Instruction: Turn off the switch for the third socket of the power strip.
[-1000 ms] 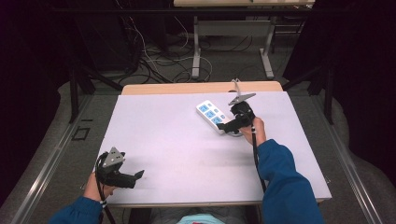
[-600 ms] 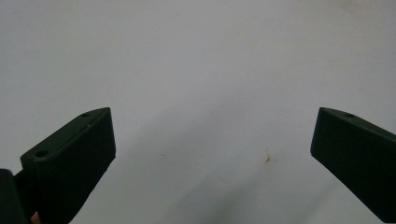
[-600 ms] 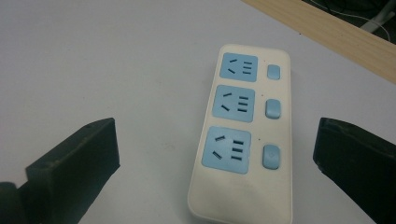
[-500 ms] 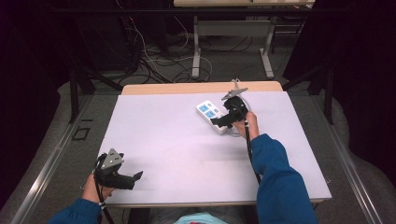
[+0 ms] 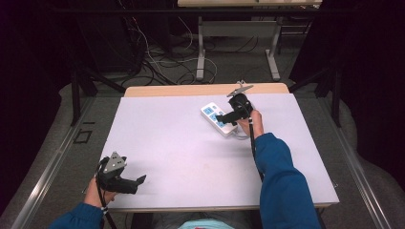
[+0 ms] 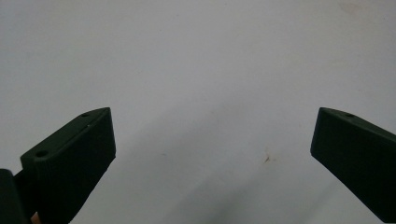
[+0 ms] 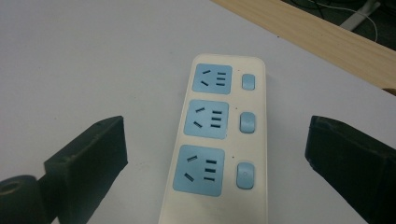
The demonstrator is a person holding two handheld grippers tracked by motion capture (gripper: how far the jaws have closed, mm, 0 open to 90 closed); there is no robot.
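- The left gripper point(image 5: 139, 180) sits at the near left corner of the tabletop point(image 5: 181, 148), held in the person's left hand point(image 5: 98, 193). Its jaws stand wide apart with nothing between them but bare white surface.
- The middle of the tabletop is plain white, with a few faint specks.
- The right gripper point(image 5: 220, 117) is out toward the far edge, right of centre, held by the right hand point(image 5: 252, 123) on a blue sleeve point(image 5: 282, 181). Its jaws are spread wide and grip nothing.
- A white power strip point(image 7: 219, 140) lies flat near the far edge, between and beyond the right gripper's jaws. It has three blue sockets, each with a blue switch beside it. Its near end seems to run under the gripper, though that part is hidden.
- A bare wooden strip point(image 5: 205, 89) runs along the far edge.
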